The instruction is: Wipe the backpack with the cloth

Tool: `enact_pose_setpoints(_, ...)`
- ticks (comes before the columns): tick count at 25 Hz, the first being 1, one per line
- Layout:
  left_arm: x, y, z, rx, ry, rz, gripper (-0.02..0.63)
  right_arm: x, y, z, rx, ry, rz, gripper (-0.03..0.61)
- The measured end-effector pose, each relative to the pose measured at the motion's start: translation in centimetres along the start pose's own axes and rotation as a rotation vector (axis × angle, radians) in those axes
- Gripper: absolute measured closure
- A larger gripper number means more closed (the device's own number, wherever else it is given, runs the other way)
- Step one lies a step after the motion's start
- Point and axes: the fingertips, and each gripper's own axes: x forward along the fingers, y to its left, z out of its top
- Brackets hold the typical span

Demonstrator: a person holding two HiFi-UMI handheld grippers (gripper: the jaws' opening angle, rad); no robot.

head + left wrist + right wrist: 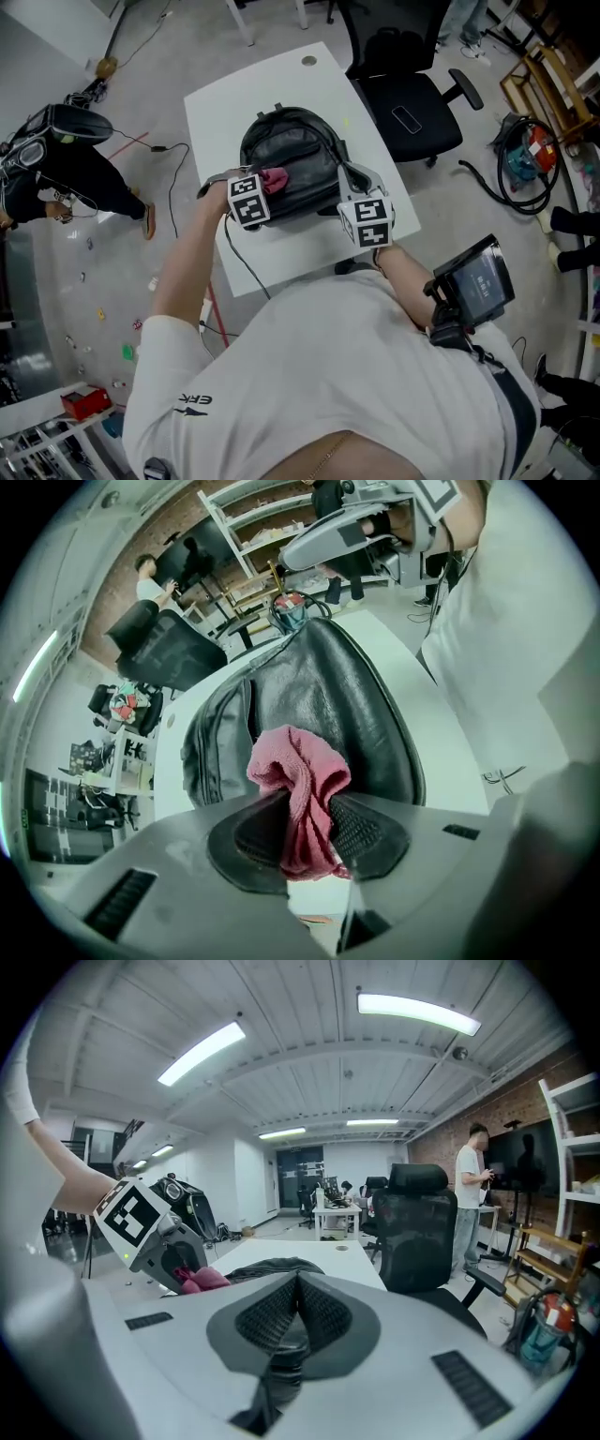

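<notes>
left gripper (305, 808): jaws clamped on the pink cloth (298, 766), cloth resting on top of the black backpack (292, 141) | right gripper (292, 1316): jaws pinched on a dark fold at the backpack's right side | backpack: lying mid white table (220, 103)

Left gripper (302, 806): jaws clamped on cloth (295, 761)
Right gripper (295, 1302): jaws pinched together on strap (284, 1349)
Arms (183, 272): both reach forward

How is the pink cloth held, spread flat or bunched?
Bunched: the cloth is pinched into folds between the jaws of the left gripper, over the backpack.
</notes>
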Motion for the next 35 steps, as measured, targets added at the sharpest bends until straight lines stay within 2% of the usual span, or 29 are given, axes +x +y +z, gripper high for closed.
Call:
enact_pose_setpoints(5, -0.2, -0.8, -2.0, -0.042, 0.028, -0.023, 0.505, 0.5, 0.7, 0.1, -0.001, -0.002, 0.018, 0.575)
enact_pose_setpoints(9, -0.6, -0.8, -2.0, -0.030, 0.042, -0.020, 0.505, -0.1, 0.6, 0.0, 0.009, -0.007, 0.009, 0.575)
enact_pose_setpoints(12, -0.7, 0.5, -0.7, -0.027, 0.018, -0.005, 0.505, -0.3, -0.4, -0.3, 0.020, -0.009, -0.013, 0.575)
enact_pose_setpoints(15, -0.9, 2.5, 2.5, -0.022, -0.058, 0.027, 0.505, -0.7, -1.9, -0.6, 0.033, -0.010, -0.049, 0.575)
enact_pose_setpoints(20, 0.6, 5.0, 9.1, 0.067, -0.174, 0.083, 0.505, -1.4, -4.5, -1.5, 0.048, -0.008, -0.116, 0.575)
enact_pose_setpoints(24, 3.0, 4.3, 13.1, 0.172, -0.181, 0.047, 0.505, -2.7, -6.9, -2.3, 0.064, -0.014, -0.178, 0.575)
enact_pose_setpoints(28, 5.0, 3.0, 13.3, 0.250, -0.142, -0.007, 0.505, -3.0, -8.1, -3.1, 0.076, -0.012, -0.213, 0.575)
enact_pose_setpoints(35, 3.2, 1.6, 11.9, 0.241, -0.131, -0.026, 0.505, -2.8, -6.6, -2.9, 0.074, -0.002, -0.170, 0.575)
